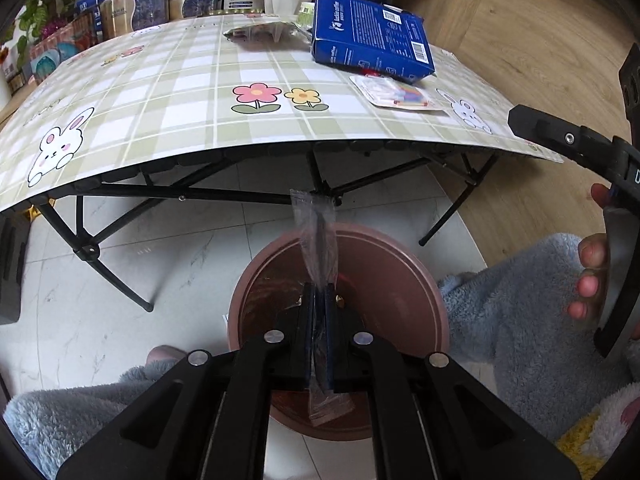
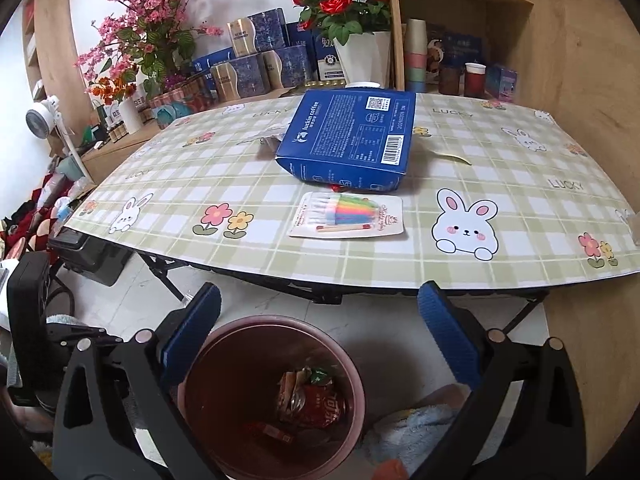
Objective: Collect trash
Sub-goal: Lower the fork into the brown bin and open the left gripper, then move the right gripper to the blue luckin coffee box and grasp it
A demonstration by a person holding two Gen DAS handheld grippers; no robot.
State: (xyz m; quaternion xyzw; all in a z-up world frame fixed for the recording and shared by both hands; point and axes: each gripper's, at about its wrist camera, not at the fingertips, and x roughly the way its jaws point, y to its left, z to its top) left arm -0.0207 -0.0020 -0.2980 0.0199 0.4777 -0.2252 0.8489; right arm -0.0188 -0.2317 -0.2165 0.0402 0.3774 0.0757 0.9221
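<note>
My left gripper (image 1: pixel 319 292) is shut on a clear plastic wrapper (image 1: pixel 316 236) that sticks up between its pads, right above the pink trash bin (image 1: pixel 420 280) on the floor. In the right wrist view the same bin (image 2: pixel 224 344) holds a red crumpled wrapper (image 2: pixel 316 400) and other scraps. My right gripper (image 2: pixel 320 332) hangs open over the bin with nothing between its blue pads (image 2: pixel 448 336). On the table lie a blue coffee box (image 2: pixel 348 136), a candle pack (image 2: pixel 348 216) and a silvery wrapper (image 1: pixel 260 32). The right gripper's black body (image 1: pixel 576 148) shows at the left view's right edge.
The folding table (image 2: pixel 520 208) has a checked cloth with rabbits and flowers; its black legs (image 1: pixel 100 240) stand beside the bin. Boxes, flower pots and cups line the shelf behind. The person's blue fleece legs (image 1: pixel 520 300) flank the bin. A fan (image 2: pixel 44 112) stands at left.
</note>
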